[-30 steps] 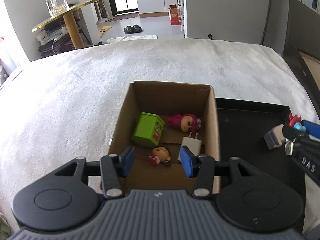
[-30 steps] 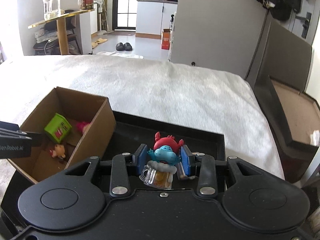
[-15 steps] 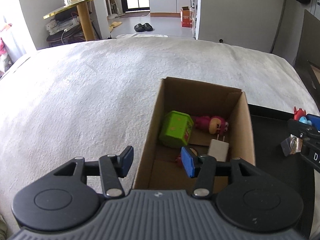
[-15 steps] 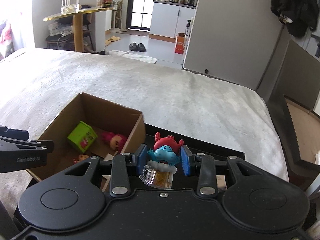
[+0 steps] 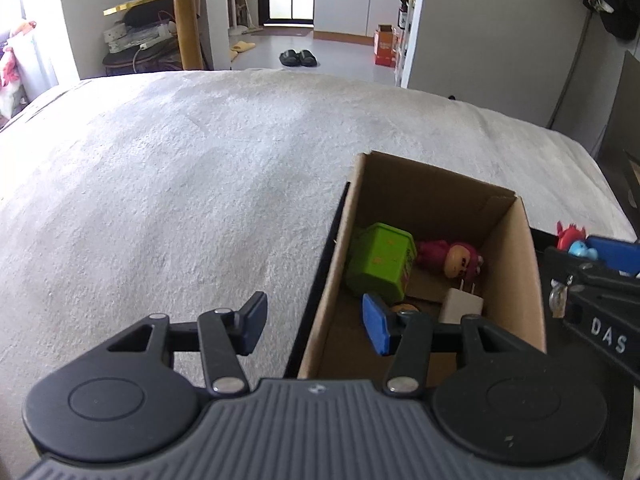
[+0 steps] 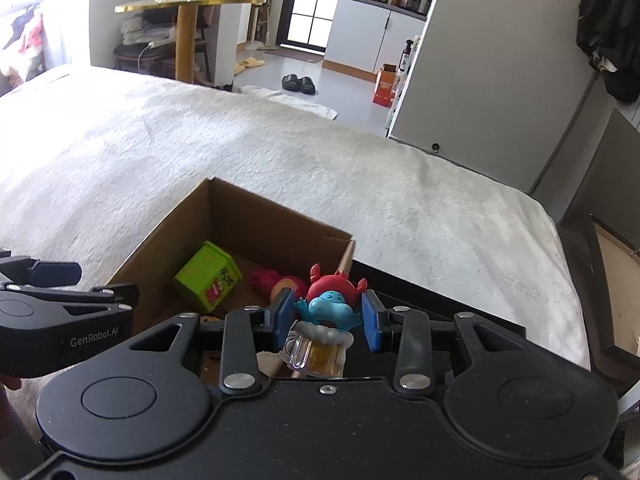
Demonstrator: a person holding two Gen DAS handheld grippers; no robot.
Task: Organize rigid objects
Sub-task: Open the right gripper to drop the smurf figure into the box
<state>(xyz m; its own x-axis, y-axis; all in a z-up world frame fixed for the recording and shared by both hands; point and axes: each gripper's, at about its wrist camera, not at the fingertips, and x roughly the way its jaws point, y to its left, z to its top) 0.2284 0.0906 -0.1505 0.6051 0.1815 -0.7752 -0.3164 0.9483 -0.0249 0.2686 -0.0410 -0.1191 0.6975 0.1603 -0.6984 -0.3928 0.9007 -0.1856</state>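
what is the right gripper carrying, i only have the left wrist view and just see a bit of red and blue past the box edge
Observer: The right gripper is shut on a blue figurine with a red crab-like hat.
Operator: anything under the figurine
Observer: Yes, it sits on a clear beer mug with amber filling and a grey foam rim.
Operator: where is it relative to the box
Observer: In the right wrist view it hangs at the near right corner of the cardboard box, in front of the pink doll.
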